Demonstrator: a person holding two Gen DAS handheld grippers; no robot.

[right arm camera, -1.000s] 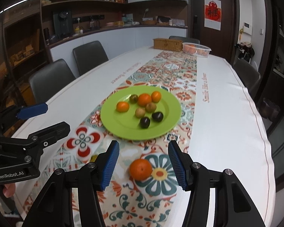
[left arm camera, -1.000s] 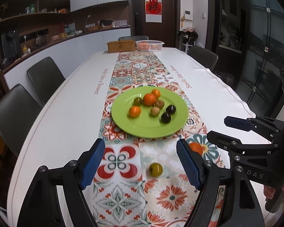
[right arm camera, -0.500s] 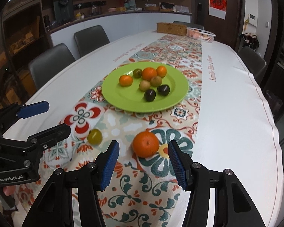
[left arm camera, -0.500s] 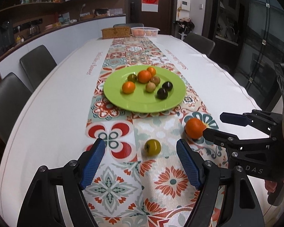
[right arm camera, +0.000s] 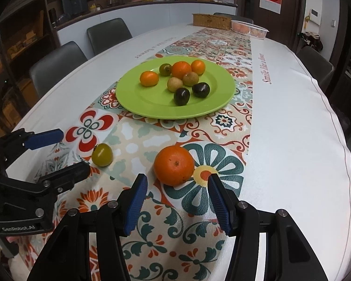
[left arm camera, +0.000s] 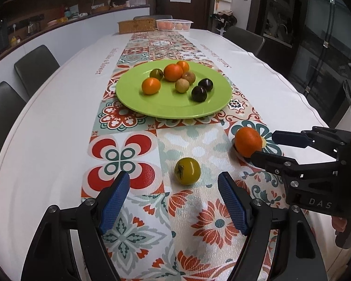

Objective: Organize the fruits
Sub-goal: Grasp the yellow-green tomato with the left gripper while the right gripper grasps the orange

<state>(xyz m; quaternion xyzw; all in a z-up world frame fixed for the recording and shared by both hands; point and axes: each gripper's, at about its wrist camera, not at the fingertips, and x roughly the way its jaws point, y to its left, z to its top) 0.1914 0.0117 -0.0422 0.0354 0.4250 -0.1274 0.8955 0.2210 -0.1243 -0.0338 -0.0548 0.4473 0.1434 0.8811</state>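
A green plate on the patterned runner holds several small fruits: oranges, green, tan and dark ones. A yellow-green fruit lies on the runner just ahead of my open left gripper, near its right finger. A large orange lies just ahead of my open right gripper, between its fingertips' line. Each gripper shows in the other's view: the right one, the left one. Both are empty.
A long white table carries the runner. A wicker box and a white basket stand at its far end. Dark chairs line both sides.
Both grippers have moved forward and down toward the table. The yellow-green fruit and the large orange now sit closer to the fingertips. Both stay open.
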